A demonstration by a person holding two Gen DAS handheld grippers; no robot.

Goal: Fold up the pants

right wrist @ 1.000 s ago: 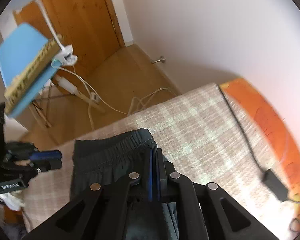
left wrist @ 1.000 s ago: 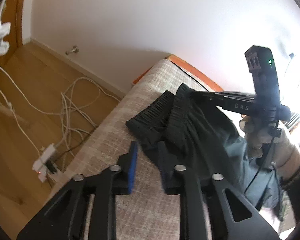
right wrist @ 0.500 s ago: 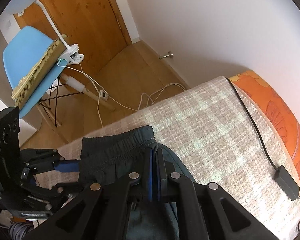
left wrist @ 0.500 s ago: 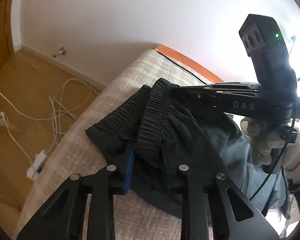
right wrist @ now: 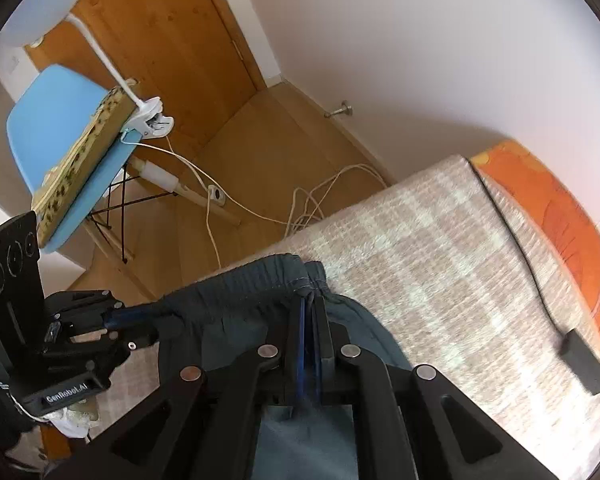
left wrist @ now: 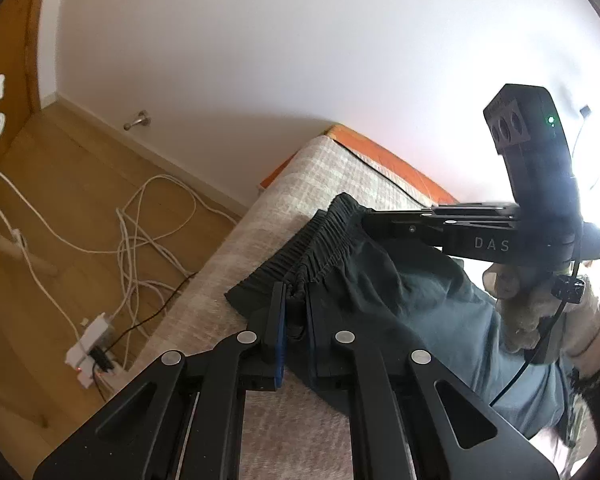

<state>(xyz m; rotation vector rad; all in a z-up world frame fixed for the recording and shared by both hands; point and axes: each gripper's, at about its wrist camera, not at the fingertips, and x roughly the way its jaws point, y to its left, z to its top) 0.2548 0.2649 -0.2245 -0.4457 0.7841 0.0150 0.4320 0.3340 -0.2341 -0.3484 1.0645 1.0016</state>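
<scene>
Dark grey-blue pants point(left wrist: 384, 280) with an elastic waistband lie on a beige checked bed cover point(left wrist: 332, 176). My left gripper point(left wrist: 294, 304) is shut on one corner of the waistband. My right gripper point(right wrist: 310, 308) is shut on the other corner of the waistband point(right wrist: 260, 276). In the left wrist view the right gripper point(left wrist: 364, 224) reaches in from the right, held by a gloved hand. In the right wrist view the left gripper point(right wrist: 140, 316) holds the waistband's left end. The pant legs run out of view below.
The bed cover's edge point(right wrist: 340, 216) drops to a wooden floor with white cables point(left wrist: 140, 232) and a power strip point(left wrist: 92, 360). A blue chair point(right wrist: 60, 152) and clip lamp stand by a wooden door. A black cable and adapter point(right wrist: 580, 356) lie on the bed, beside an orange sheet point(right wrist: 548, 196).
My left gripper moved onto the waistband corner and shut on it. My right gripper stayed shut on its corner; the waistband is now stretched between both.
</scene>
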